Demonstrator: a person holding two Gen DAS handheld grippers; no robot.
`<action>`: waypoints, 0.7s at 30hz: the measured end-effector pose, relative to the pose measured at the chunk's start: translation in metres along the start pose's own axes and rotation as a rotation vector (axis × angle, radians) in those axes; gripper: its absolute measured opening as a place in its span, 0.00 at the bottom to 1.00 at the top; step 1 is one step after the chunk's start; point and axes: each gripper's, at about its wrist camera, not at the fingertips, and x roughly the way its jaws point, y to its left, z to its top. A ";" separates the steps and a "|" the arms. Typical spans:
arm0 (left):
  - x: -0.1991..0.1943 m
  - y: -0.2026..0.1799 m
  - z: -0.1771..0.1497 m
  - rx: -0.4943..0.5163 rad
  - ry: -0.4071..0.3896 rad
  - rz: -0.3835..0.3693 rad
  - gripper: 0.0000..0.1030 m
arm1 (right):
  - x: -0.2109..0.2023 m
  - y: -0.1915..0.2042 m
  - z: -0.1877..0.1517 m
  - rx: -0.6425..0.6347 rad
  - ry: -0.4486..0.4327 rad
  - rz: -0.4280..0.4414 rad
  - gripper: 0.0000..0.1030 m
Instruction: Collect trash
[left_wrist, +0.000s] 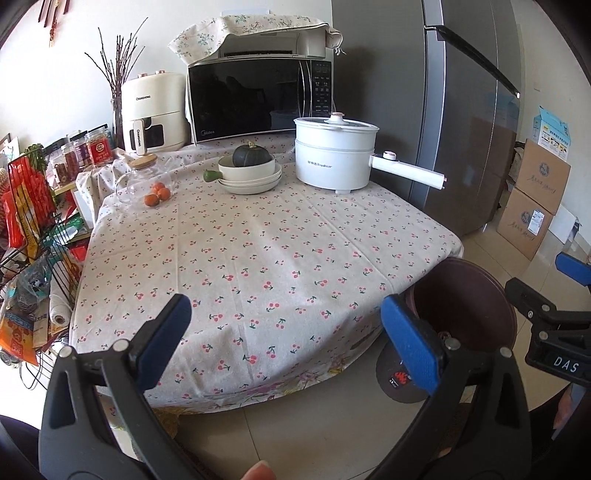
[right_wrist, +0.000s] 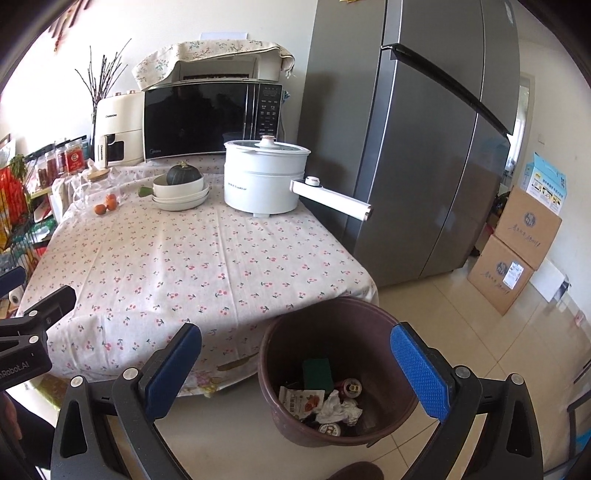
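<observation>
Right gripper (right_wrist: 295, 373), jaws wide, above bin (right_wrist: 332, 310)

right gripper (right_wrist: 295, 373): jaws wide apart, nothing between the pads
trash bin (right_wrist: 273, 373): brown, on the floor right under the gripper, by the table corner
in the bin: crumpled tissue (right_wrist: 338, 408), snack wrapper (right_wrist: 301, 400), red can (right_wrist: 351, 387), green packet (right_wrist: 317, 373)
table (right_wrist: 192, 266): cherry-print cloth, ahead and left
white pot (right_wrist: 264, 177): far ahead
left gripper (right_wrist: 26, 332): pokes in at far left
</observation>
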 end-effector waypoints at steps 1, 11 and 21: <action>0.000 0.000 0.000 0.000 0.000 -0.001 0.99 | 0.001 -0.001 0.000 0.003 0.003 0.001 1.00; -0.002 -0.003 0.001 0.003 -0.004 -0.008 0.99 | 0.000 -0.001 -0.001 0.004 0.008 0.000 1.00; -0.002 -0.007 0.001 0.021 0.001 -0.015 0.99 | 0.002 -0.001 0.000 -0.004 0.006 0.004 1.00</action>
